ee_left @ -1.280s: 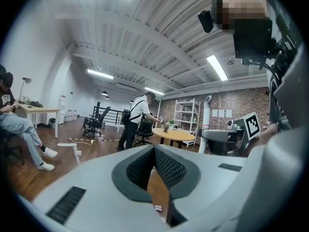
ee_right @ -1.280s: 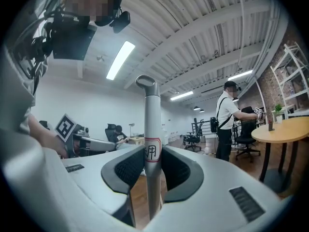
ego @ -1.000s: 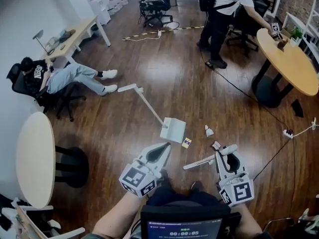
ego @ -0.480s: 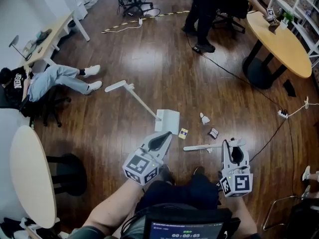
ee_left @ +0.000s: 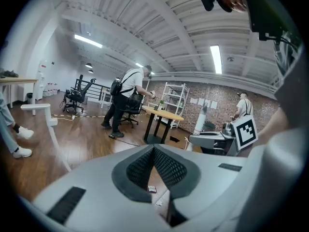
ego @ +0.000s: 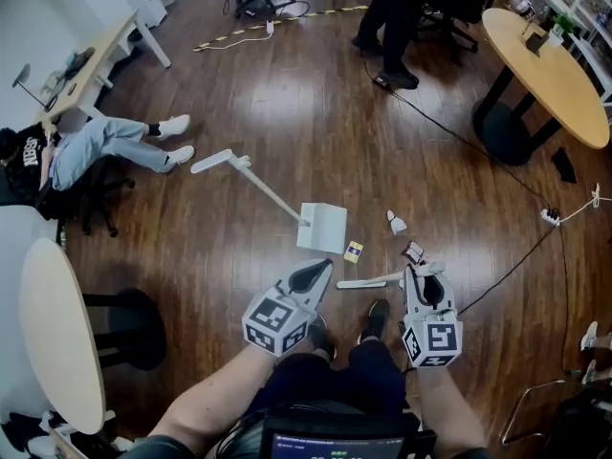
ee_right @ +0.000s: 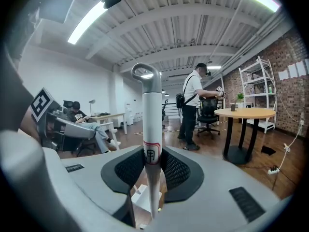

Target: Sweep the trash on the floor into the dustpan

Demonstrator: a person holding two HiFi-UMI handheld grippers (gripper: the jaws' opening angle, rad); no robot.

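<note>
Right gripper [ego: 418,275] clenched on the broom [ee_right: 152,124]; its brush end cannot be made out.
The left gripper [ee_left: 153,153] has its jaws pressed together on nothing. The long-handled dustpan [ego: 321,227] sits on the floor [ego: 287,113] just ahead of both grippers. Trash lies to its right, too small to identify: a yellow scrap [ego: 354,251], a white bit [ego: 397,222] and a dark bit [ego: 413,252]. A standing person [ego: 397,8] is cut off at the top edge.

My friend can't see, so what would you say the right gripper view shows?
The right claw grips a white broom handle that stands upright in the middle. Behind it, a person stands near a round table on a wooden floor.
</note>
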